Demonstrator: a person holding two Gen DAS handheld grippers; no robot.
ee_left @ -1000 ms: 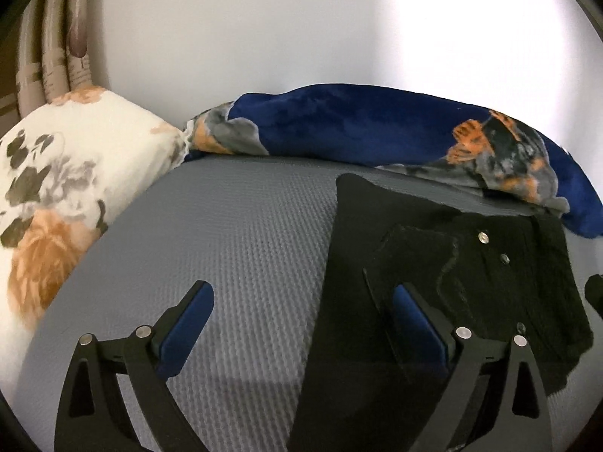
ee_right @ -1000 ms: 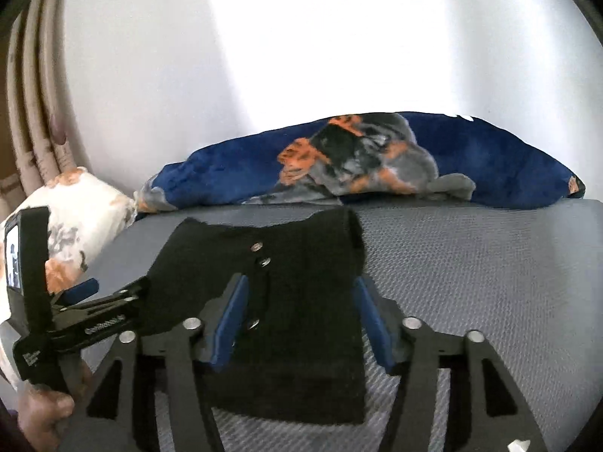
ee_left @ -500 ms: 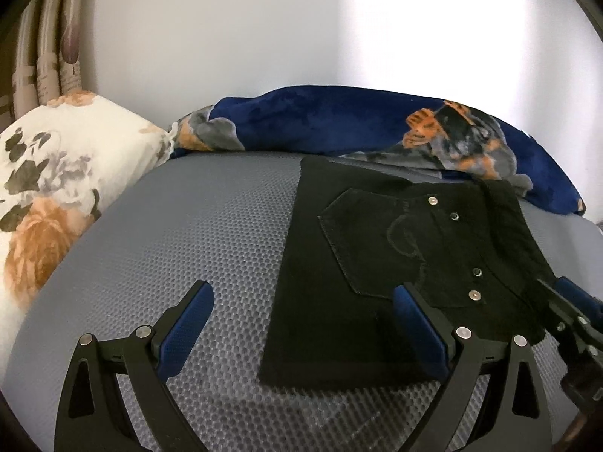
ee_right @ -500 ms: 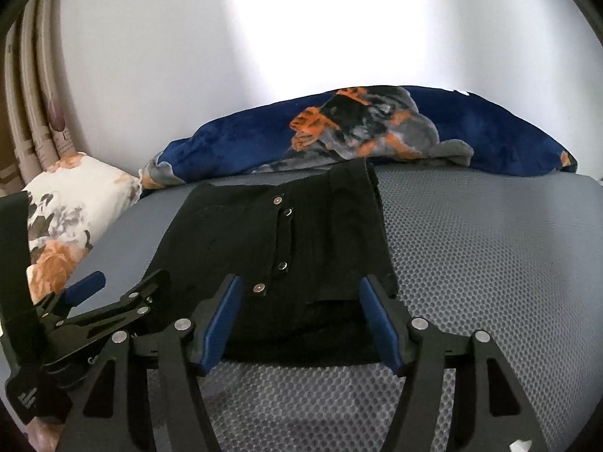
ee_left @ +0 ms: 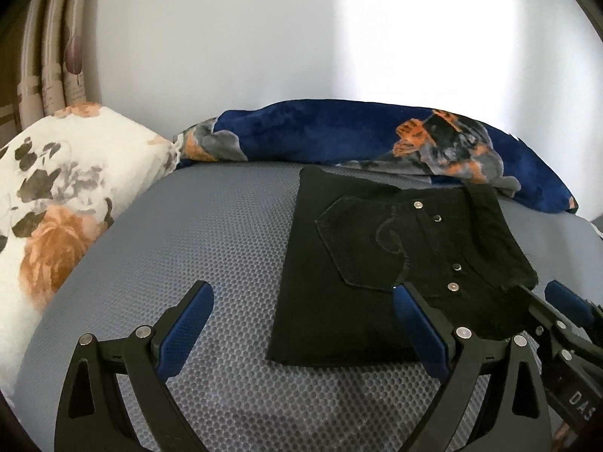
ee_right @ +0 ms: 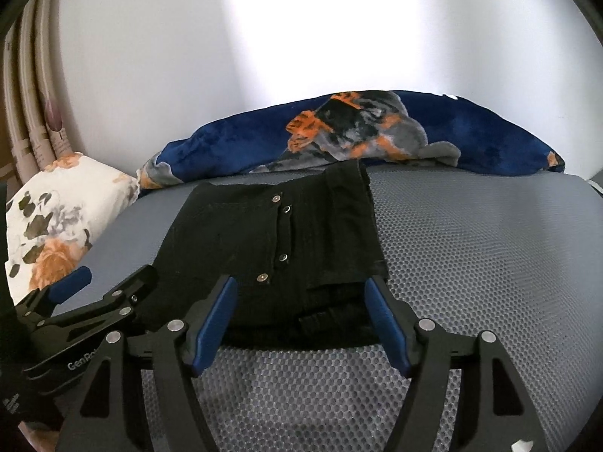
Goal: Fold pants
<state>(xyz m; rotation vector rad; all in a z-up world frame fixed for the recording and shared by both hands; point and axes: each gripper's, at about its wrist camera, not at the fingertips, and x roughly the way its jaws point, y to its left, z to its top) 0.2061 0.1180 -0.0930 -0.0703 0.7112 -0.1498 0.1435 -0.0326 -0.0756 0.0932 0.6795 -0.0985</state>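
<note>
The black pants (ee_left: 361, 263) lie folded into a flat rectangle on the grey mesh mattress (ee_left: 211, 248), back pocket and metal studs facing up. They also show in the right wrist view (ee_right: 286, 241). My left gripper (ee_left: 301, 324) is open and empty, just in front of the pants' near left corner. My right gripper (ee_right: 301, 312) is open and empty, its jaws just short of the near edge of the fold. Each gripper shows in the other's view: the right one (ee_left: 542, 297) at the pants' right corner, the left one (ee_right: 113, 278) at the left.
A blue, orange and grey blanket (ee_left: 377, 139) lies rolled along the white wall behind the pants. A white floral pillow (ee_left: 56, 196) sits at the left. Curtains (ee_left: 49, 64) hang in the far left corner. Bare mattress (ee_right: 471, 245) spreads to the right of the pants.
Both grippers have drawn back from the pants and risen. A second ago their jaws were over the black cloth; now the folded pants lie free in front of them.
</note>
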